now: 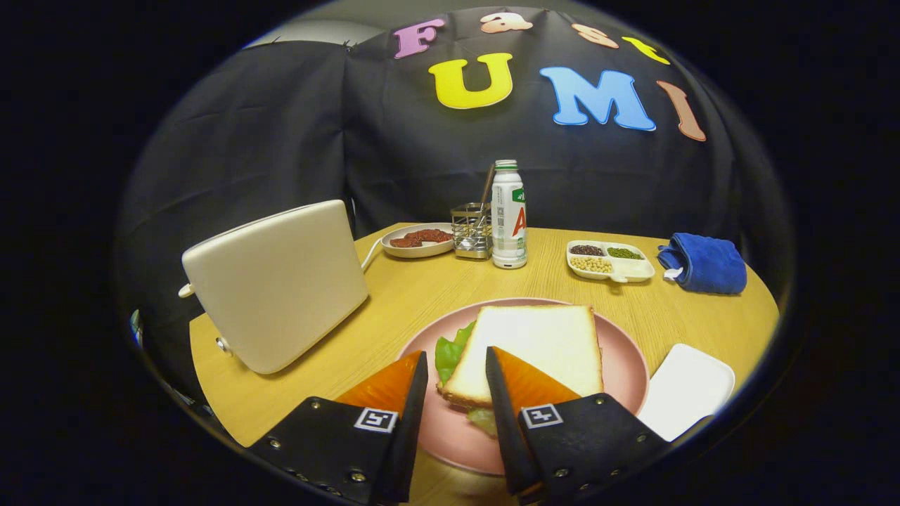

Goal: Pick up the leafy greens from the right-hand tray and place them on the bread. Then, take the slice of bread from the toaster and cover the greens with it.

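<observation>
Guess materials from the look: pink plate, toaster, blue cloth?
Pink plate, just ahead of the open gripper: likely ceramic or melamine; smooth, soft sheen, can't tell which.
Toaster: cream shell, matte satin, painted metal or plastic; even colour, no glare.
Blue cloth: soft fabric, probably microfibre or terry; folded, fuzzy, no shine.

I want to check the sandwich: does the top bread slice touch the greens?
Touching. In the gripper view the top bread slice lies directly on the greens, whose leaf sticks out from under it.

wooden table (394, 295) | toaster (278, 284); pink plate (626, 365); bottle (509, 214); blue cloth (705, 262)
</observation>
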Available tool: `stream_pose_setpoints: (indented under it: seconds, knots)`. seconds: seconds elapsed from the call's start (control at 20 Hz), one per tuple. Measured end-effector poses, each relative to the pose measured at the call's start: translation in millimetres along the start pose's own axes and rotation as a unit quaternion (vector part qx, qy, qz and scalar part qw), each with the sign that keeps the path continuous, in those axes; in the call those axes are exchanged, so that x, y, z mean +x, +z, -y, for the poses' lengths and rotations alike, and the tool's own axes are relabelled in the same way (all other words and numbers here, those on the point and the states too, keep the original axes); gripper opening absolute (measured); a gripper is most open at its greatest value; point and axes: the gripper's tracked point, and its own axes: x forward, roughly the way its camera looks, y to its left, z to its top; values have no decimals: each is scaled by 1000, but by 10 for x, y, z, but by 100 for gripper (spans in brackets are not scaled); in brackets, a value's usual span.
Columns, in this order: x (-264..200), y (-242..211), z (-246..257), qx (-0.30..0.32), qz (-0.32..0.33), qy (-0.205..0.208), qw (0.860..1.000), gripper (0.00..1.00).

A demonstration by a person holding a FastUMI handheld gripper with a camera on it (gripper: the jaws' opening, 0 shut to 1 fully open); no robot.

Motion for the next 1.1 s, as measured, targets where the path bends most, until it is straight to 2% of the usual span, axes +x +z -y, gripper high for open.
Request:
stream_pose_setpoints:
  seconds: [0.15, 0.2, 0.35, 0.4, 0.5, 0.65, 0.95, 1.1]
  knots:
    - [9, 21, -48, 7, 0, 12, 1000, 51]
    - [-2, 34, -41, 6, 2, 11, 1000, 63]
    - [-7, 34, -96, -2, 11, 16, 1000, 63]
    - [-18, 50, -166, -2, 14, 30, 999, 74]
    - [-35, 82, -164, -8, 24, 28, 999, 98]
    - [-43, 114, -177, -14, 41, 29, 999, 98]
    - [-111, 147, -147, 6, 55, 58, 997, 98]
    - [-333, 416, 55, -11, 102, 53, 993, 98]
